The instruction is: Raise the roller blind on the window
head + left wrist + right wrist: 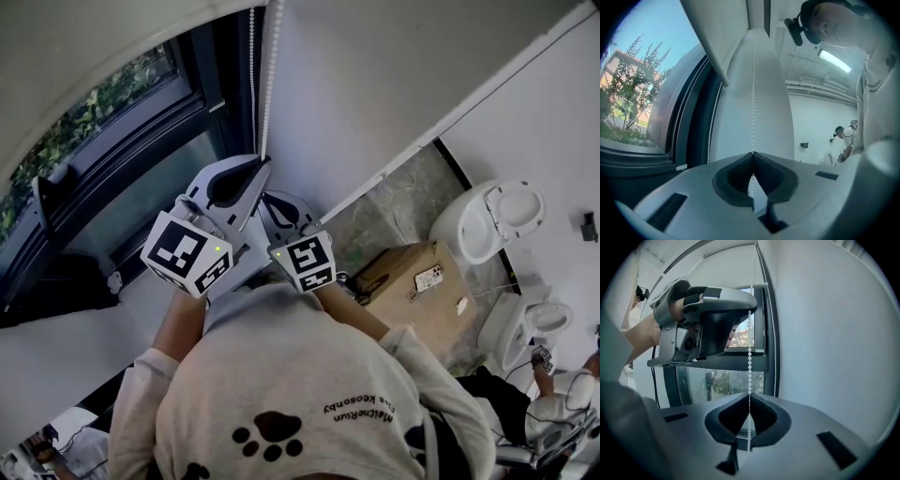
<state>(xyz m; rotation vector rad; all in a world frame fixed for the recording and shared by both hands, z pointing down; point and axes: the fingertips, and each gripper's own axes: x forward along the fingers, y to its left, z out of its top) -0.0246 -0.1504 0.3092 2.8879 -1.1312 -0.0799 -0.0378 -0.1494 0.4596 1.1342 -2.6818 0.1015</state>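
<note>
Left gripper (752,157) jaws clamped together on bead chain (753,93); right gripper (749,399) pinches same strand below it, beside window (726,380).

We are in a bare, white-walled washroom or fixture-testing room. Two white toilets (487,220) (527,326) stand at three and four o'clock on a stone-patterned floor (403,197), beside a cardboard box (412,286). A dark-framed window (112,164) sits at ten o'clock.
</note>
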